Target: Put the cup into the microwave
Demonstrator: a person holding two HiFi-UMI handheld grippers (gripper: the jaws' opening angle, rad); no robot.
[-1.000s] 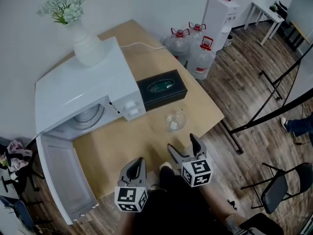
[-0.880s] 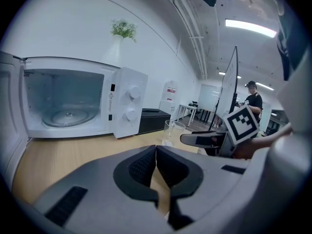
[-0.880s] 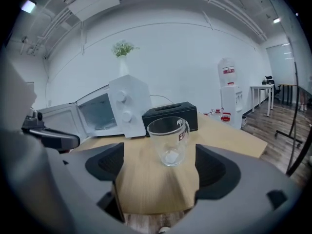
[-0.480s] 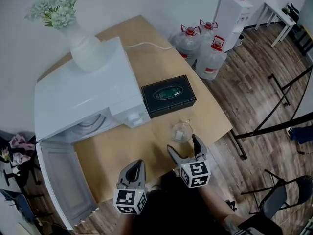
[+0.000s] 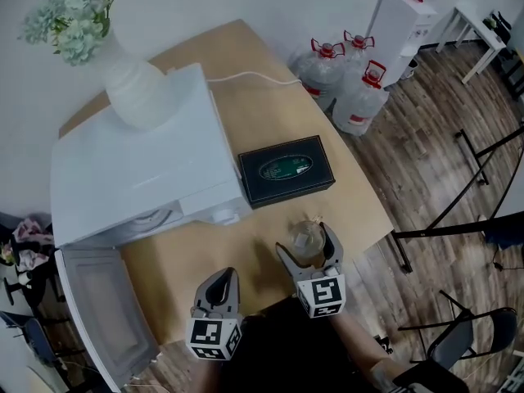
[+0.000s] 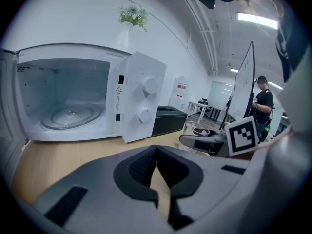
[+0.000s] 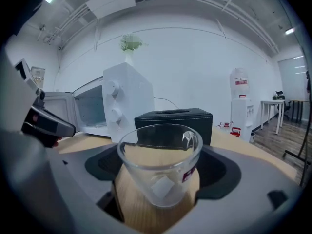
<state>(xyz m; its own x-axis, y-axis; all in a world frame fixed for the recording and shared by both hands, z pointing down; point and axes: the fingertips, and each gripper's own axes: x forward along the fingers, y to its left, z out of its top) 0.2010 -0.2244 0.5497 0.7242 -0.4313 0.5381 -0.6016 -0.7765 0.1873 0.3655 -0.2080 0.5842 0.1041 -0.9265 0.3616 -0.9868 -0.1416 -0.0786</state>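
Note:
A clear glass cup [image 5: 307, 237] with a small label stands on the wooden table [image 5: 188, 260], right of the white microwave [image 5: 139, 170]. The microwave's door [image 5: 98, 309] hangs open, and its glass turntable [image 6: 70, 116] shows inside. My right gripper [image 5: 305, 244] is open at full width, and the cup [image 7: 161, 165] stands between its fingers. I see no pad pressing on the glass. My left gripper [image 5: 219, 283] hovers over the table's near edge in front of the microwave, its jaws [image 6: 156, 167] shut on nothing.
A black box [image 5: 286, 169] lies just behind the cup, beside the microwave. A white vase [image 5: 135, 92] with flowers stands on the microwave. Water jugs [image 5: 352, 80] and a dispenser are on the floor past the table; a folding chair [image 5: 467, 342] is at lower right.
Both grippers have moved forward over the table. The right one has closed in on the cup, which now stands between its fingers, and its jaws have widened.

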